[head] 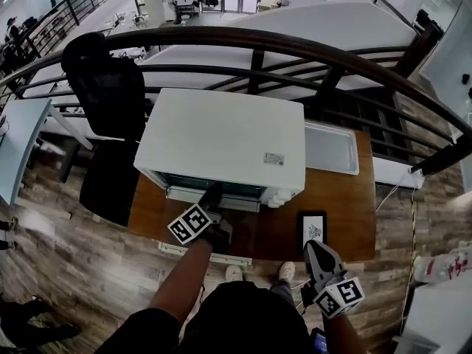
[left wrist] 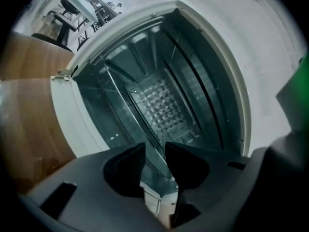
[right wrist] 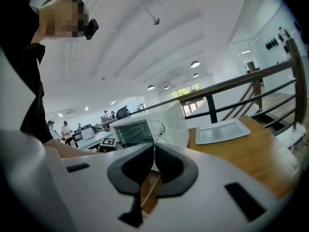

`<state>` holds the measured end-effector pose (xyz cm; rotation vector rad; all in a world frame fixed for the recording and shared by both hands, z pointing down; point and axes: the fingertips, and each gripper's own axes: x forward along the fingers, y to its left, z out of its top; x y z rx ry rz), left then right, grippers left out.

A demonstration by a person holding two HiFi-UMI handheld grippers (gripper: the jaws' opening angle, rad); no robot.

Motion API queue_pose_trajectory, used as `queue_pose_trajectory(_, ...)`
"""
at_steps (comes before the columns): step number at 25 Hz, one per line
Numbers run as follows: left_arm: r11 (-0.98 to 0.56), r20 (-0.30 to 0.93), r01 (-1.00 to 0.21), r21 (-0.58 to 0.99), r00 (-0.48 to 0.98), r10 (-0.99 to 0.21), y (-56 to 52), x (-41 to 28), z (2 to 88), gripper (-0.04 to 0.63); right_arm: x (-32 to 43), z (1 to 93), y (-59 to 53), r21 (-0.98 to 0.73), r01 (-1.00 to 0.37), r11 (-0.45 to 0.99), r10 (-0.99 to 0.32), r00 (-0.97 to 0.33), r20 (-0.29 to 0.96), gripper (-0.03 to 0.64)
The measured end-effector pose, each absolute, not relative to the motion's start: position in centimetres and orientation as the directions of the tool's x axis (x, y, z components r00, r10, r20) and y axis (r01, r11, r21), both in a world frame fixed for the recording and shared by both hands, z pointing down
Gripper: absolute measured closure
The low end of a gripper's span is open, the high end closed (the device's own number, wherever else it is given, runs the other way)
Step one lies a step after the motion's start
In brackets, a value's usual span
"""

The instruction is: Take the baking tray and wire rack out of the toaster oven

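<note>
Right hand-held gripper [head: 313,248]: seen at the lower right of the head view, over the near desk edge; its jaws are shut together and nothing is held.
Card: a black card [head: 312,231] with a printed marker is laid flat on the desk [head: 346,212], just ahead of that gripper.
Left hand-held gripper [head: 212,196]: held at the oven mouth, lower centre of the head view; its jaws are parted and nothing is seen to be pinched.
Rack [left wrist: 137,135]: still inside the cavity, seen almost edge-on as a slanted line in the left gripper view; its front edge runs toward the gap between the jaws.
Rack handling: judged light, stiff and slick, being thin wire. The front crossbar should be taken near its middle, so that the rack is drawn out straight and is not jammed in the side rails.
Oven [head: 221,139]: a white box at frame centre with its door dropped open toward the viewer.
Tray [head: 332,147]: already out, set flat on the desk to the right of the oven, apart from it.
Tray handling: judged light, rigid sheet metal, best pinched by its raised rim.
In the way: the open door and the cavity walls are close around the left gripper.
Beyond: a black chair [head: 103,87] at upper left, and a dark railing [head: 310,50] behind the desk.
</note>
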<state>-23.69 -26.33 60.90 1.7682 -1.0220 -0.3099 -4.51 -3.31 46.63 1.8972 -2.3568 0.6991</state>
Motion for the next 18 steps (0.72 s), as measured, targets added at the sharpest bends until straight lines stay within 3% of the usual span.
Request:
queue_pose_trajectory(10, -0.026, 0.135, -0.271, 0.962, 0.559, -0.818, -30.7, -22.9, 62.3, 0.47, -2.4, 48.0, -1.0, -0.317, -0.948, 0.032, -0.915, -0.156, 0.372, 0.609)
queue_pose_trajectory(16, -0.017, 0.092, -0.191, 0.982, 0.547, -0.832, -31.8, -23.0, 62.5, 0.578, -1.9, 47.7, -0.5, -0.305, -0.952, 0.01, -0.919, -0.129, 0.373, 0.607)
queue_pose_trajectory(18, -0.015, 0.081, -0.167, 0.986, 0.552, -0.83, -31.8, -22.9, 62.4, 0.583, -2.0, 47.8, -0.6, -0.308, -0.951, 0.013, -0.919, -0.133, 0.37, 0.609)
